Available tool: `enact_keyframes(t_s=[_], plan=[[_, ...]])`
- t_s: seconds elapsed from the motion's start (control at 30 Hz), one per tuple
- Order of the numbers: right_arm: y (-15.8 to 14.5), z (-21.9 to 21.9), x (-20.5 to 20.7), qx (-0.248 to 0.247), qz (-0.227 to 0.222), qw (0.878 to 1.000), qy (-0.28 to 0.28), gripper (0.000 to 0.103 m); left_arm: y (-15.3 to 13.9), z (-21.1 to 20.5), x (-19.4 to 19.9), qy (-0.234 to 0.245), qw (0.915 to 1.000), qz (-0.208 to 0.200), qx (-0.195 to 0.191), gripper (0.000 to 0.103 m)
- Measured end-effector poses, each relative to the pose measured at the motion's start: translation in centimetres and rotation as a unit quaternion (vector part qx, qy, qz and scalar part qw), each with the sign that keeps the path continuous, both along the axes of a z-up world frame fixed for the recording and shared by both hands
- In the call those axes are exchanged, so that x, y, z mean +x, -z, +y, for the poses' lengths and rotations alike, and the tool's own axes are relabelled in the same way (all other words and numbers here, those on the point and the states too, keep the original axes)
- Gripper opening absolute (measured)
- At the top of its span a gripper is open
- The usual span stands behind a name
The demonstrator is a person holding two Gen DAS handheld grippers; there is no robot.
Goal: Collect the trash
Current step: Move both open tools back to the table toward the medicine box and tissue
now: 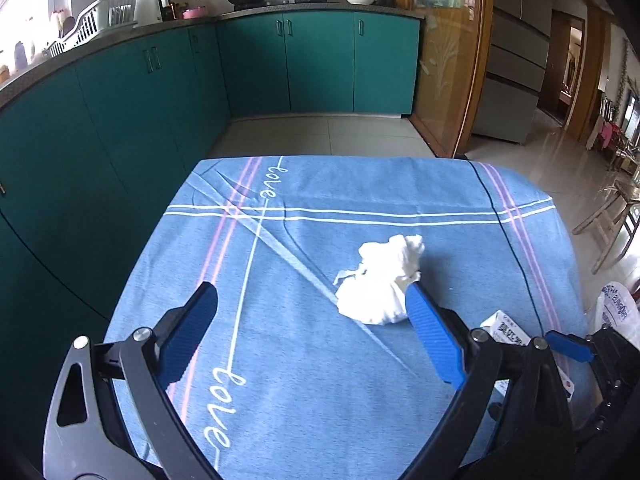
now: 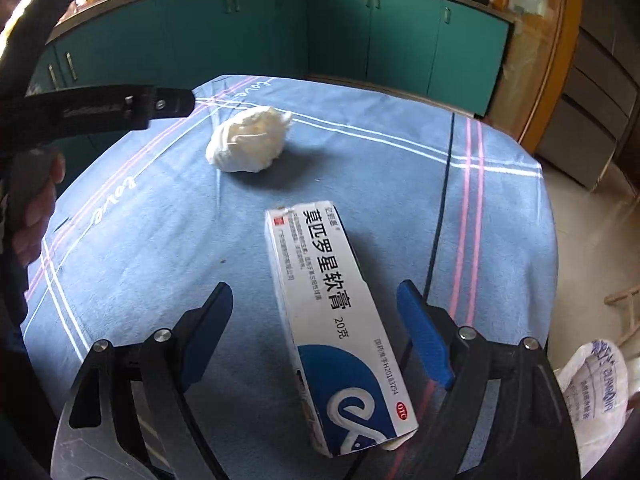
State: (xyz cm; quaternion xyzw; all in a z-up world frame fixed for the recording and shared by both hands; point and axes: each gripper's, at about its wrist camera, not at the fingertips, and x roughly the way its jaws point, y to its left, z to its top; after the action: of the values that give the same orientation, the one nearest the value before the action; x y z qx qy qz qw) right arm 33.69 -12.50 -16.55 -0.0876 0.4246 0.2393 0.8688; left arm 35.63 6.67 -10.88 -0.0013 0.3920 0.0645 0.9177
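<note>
Two pieces of trash still on the table, neither picked up yet.

Both tongs are released: the left gripper hangs spread over the blue tablecloth, its right finger just beside the crumpled tissue, which lies near the middle of the table. The right gripper is spread wide on either side of the ointment box, which lies flat toward the table's near right edge; whether the fingers touch the box I cannot tell. Tissue and box are well apart. Off the table's right edge a white plastic bag shows, likely the place for the trash; its inside is hidden, so what it holds cannot be told. By my judgement the collecting has barely begun: both pieces remain to be gripped and dropped in.
</note>
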Motion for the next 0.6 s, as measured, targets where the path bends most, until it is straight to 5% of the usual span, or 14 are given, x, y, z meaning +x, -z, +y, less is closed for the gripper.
enact_keyframes(t_s=[0.1,0.27,0.6], plan=[[0.4,-0.5,0.2,0.016,0.01,1.0,0.005,0.075,-0.1,0.0,-0.1,-0.004,1.0,-0.001,-0.006,0.095],[0.6,-1.5,0.1,0.03,0.016,0.999,0.012,0.04,0.5,0.7,-0.2,-0.012,0.9996,0.006,-0.023,0.095],[0.7,-5.9,-2.1,0.077,0.041,0.996,-0.012,0.039,-0.3,1.9,-0.5,-0.047,0.9969,-0.024,-0.058,0.095]])
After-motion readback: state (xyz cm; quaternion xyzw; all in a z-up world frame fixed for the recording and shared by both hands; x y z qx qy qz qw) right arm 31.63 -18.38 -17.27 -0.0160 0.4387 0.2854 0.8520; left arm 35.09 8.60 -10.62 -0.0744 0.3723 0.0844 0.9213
